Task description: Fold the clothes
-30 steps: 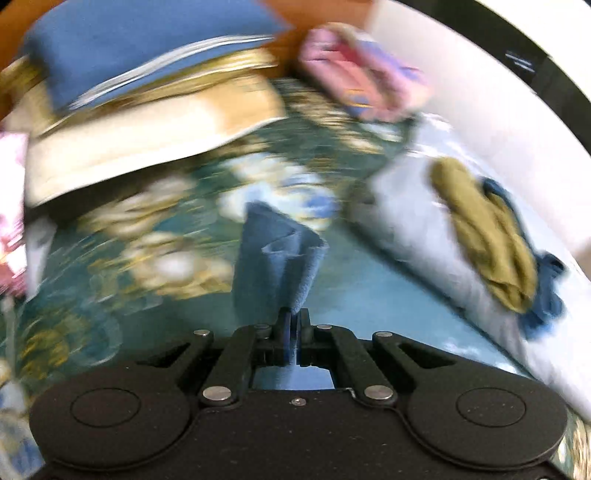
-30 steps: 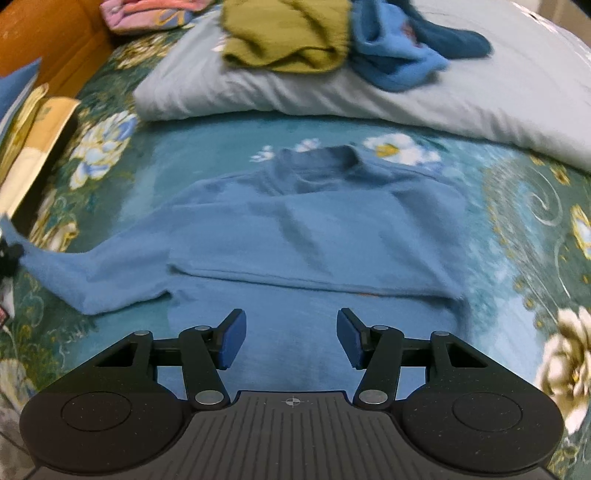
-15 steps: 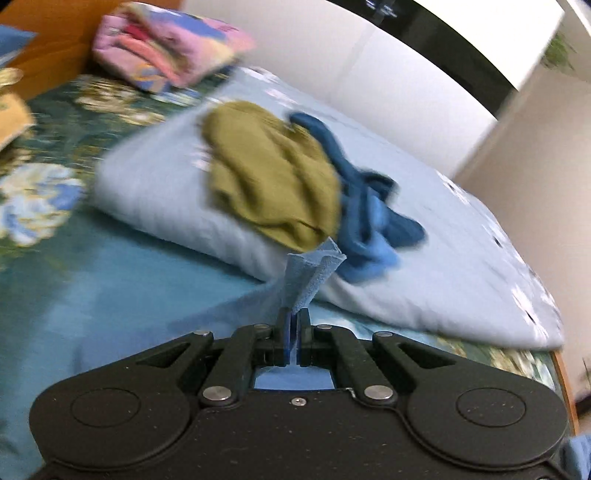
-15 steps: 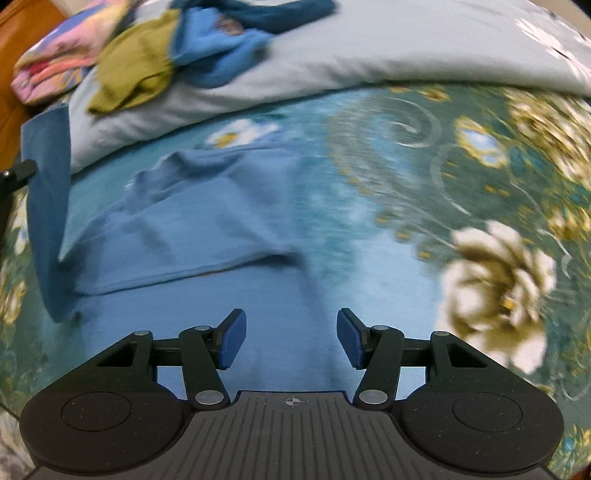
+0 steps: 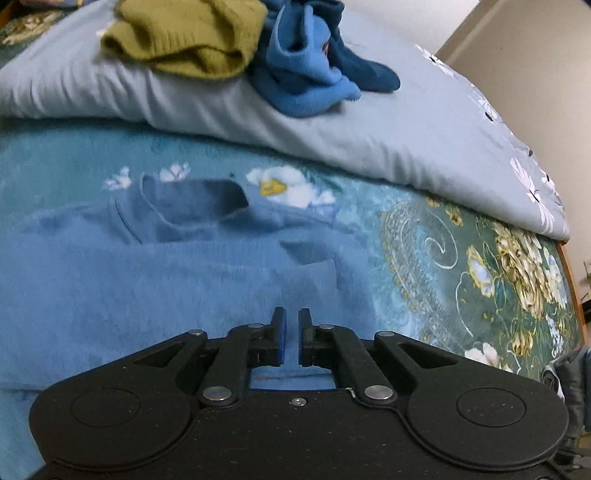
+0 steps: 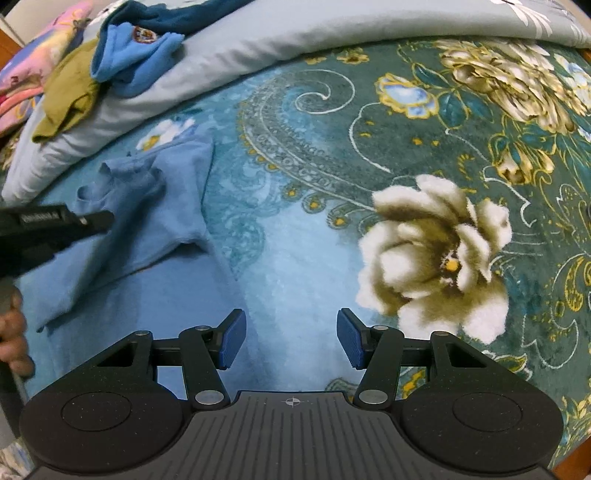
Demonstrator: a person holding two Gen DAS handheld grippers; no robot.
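Left wrist | your left claw [image 5: 291, 341] is hovering nearly clenched, empty, over blue sweater [image 5: 147, 280] | right claw [image 6: 291, 341] is gaping released | smooth fold flat.

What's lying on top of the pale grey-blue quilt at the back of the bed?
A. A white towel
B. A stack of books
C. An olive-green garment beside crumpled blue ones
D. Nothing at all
C: an olive-green garment lies next to crumpled blue clothes on the quilt.

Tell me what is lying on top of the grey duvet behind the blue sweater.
On the grey duvet lie a crumpled olive-green garment and, beside it, a bunched blue fleece garment. Whatever lies beneath those two is covered.
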